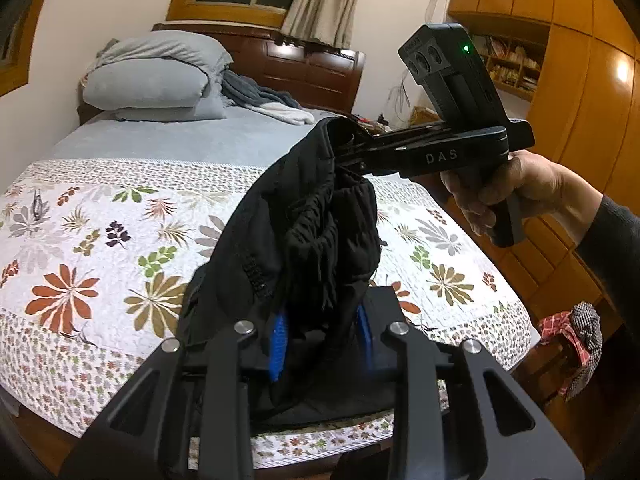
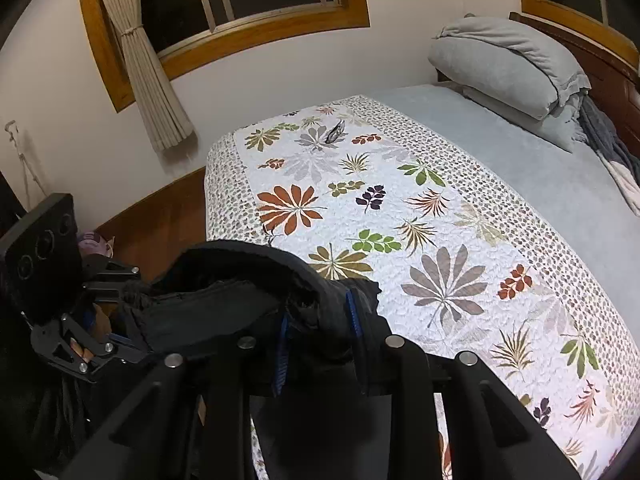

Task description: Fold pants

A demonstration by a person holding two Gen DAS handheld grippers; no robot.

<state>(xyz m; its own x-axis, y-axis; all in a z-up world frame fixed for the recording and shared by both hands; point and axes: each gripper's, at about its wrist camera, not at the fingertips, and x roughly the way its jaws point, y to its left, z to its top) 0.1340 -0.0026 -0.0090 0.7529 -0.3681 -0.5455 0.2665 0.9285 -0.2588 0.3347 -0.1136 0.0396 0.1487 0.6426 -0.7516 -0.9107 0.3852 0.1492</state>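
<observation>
Bedroom light falls on the floral quilt (image 1: pixel 100 248) spread beneath my work. Nearest me, my left tongs (image 1: pixel 320 332) are clamped on a bunch of the black pants (image 1: pixel 304 216), blue pads pressing the fabric. Beyond, my right tongs (image 1: pixel 352 152) pinch the waistband, so the pants hang between both above the bed's foot. Farther back lie grey pillows (image 1: pixel 156 76) against the wooden headboard (image 1: pixel 312 68).

Warm indoor light, glare on the wardrobe (image 1: pixel 622 70), dark windows, strong fisheye bending, black corners.
</observation>
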